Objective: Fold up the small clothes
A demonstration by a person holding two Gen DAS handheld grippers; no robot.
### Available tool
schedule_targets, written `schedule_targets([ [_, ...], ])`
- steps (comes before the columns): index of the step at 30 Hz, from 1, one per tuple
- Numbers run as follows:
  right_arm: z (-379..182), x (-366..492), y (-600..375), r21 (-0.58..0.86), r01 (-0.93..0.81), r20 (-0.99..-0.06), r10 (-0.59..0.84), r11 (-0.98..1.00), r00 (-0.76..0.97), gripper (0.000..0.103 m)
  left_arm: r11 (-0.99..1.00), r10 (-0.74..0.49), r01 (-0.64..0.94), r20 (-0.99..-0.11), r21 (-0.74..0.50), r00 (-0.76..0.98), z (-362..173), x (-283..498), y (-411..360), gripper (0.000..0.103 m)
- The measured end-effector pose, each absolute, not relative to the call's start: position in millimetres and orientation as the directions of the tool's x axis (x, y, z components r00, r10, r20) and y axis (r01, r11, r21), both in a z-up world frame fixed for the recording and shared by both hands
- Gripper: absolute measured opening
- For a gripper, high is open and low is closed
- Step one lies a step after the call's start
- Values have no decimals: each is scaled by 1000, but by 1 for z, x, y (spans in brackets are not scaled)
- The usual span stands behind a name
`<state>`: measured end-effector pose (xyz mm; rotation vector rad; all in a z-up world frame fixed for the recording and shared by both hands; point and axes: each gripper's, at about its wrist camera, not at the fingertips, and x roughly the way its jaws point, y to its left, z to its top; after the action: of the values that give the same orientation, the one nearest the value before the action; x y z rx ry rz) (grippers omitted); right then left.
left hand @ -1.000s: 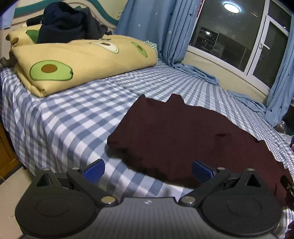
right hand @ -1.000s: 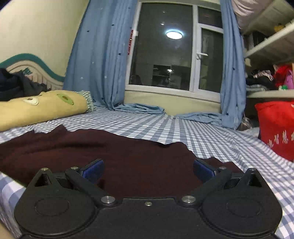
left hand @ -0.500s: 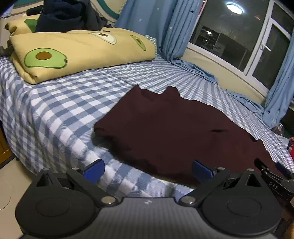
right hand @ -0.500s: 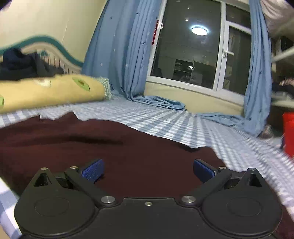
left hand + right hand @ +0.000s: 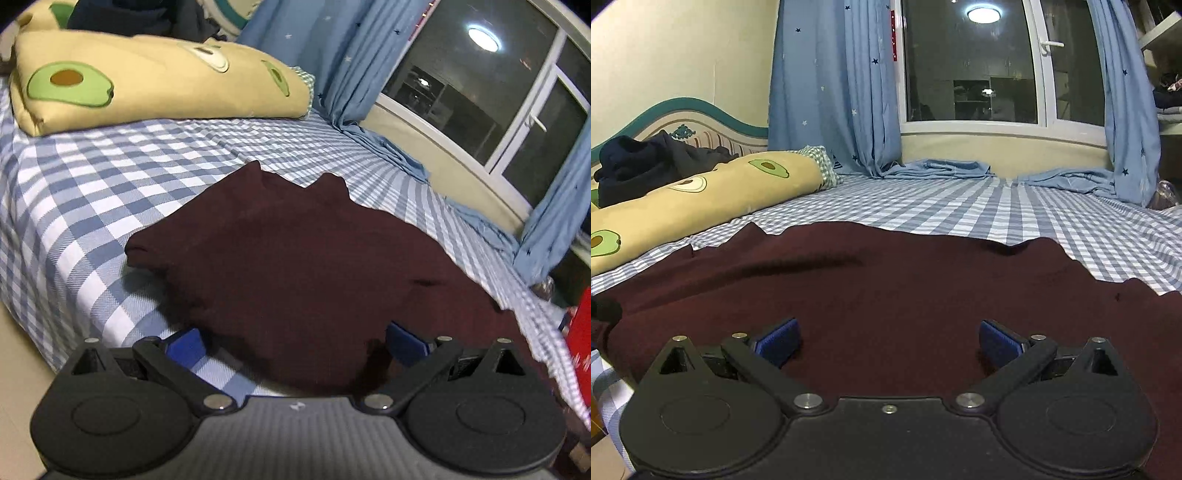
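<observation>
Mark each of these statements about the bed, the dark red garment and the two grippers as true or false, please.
1. The dark red garment lies spread on the checked bedsheet. True.
2. The left gripper is shut on the garment. False: its jaws stand wide open.
3. The avocado quilt covers the garment. False: it lies apart, near the headboard.
4. The right gripper is open, low over the garment. True.
5. The curtains are red. False: blue.

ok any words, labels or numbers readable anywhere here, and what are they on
None can be read.
Red strip at the window's edge by the curtain: marks too small to read.
Red bag at the right edge of the left wrist view: white marks, blurred.
Maroon garment: no print visible.
</observation>
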<state>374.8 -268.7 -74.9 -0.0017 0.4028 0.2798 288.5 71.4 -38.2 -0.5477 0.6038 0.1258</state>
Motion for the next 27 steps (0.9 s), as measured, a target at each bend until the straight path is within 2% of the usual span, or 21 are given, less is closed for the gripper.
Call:
schedule_targets([
  [20, -74, 372, -264, 44, -250, -374, 248, 967, 894, 103, 833, 7, -309, -549, -459, 836, -41, 295, 68, 101],
  [23, -74, 372, -264, 41, -246, -370, 243, 968, 897, 103, 817, 25, -315, -516, -483, 856, -42, 287, 69, 94],
  [27, -74, 372, -264, 46, -242, -368, 241, 969, 898, 103, 825, 39, -269, -424, -498, 905, -38, 276, 67, 86],
])
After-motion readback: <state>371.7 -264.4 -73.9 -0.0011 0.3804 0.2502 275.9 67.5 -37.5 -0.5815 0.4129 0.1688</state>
